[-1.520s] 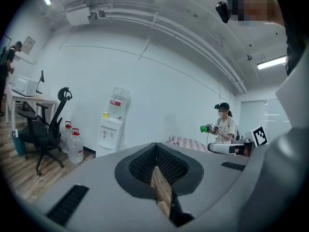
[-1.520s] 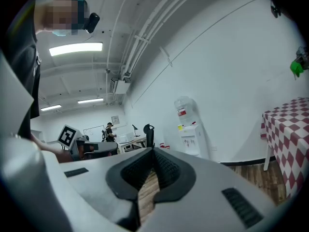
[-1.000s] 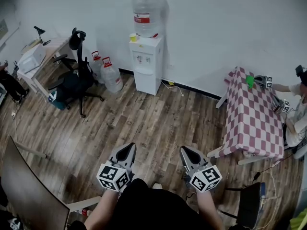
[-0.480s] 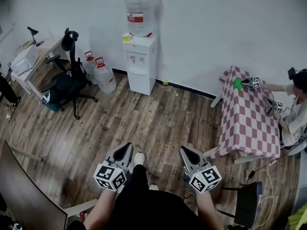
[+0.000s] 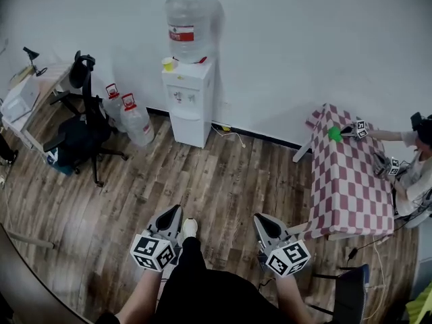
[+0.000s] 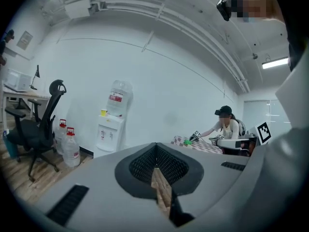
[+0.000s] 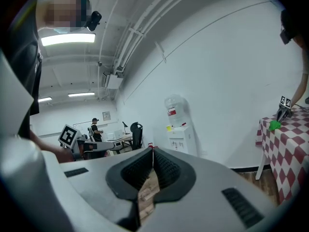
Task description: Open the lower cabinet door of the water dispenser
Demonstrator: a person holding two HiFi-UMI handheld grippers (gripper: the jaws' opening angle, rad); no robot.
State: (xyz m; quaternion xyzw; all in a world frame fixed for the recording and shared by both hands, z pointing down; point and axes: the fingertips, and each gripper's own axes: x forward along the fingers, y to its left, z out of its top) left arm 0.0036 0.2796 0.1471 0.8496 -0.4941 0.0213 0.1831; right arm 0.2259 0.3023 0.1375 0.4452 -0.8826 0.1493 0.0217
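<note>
A white water dispenser (image 5: 187,105) with a clear bottle (image 5: 187,28) on top stands against the far wall; its lower cabinet door (image 5: 183,127) is closed. It also shows small in the left gripper view as the dispenser (image 6: 109,133) and in the right gripper view as the dispenser (image 7: 181,137). My left gripper (image 5: 174,213) and right gripper (image 5: 260,221) are held side by side near my body, both shut and empty, several floorboards short of the dispenser. A yellow cup (image 5: 167,63) sits on the dispenser top.
Two water jugs (image 5: 128,117) and a black office chair (image 5: 75,132) stand left of the dispenser, beside a desk (image 5: 23,96). At right is a pink checked table (image 5: 349,174) where a person (image 5: 417,155) works with grippers. A cable (image 5: 233,135) lies by the wall.
I have walked forward: the dispenser, jugs and chair have shifted down-left in the head view and the table sits nearer. Both grippers stay shut in front of me.
</note>
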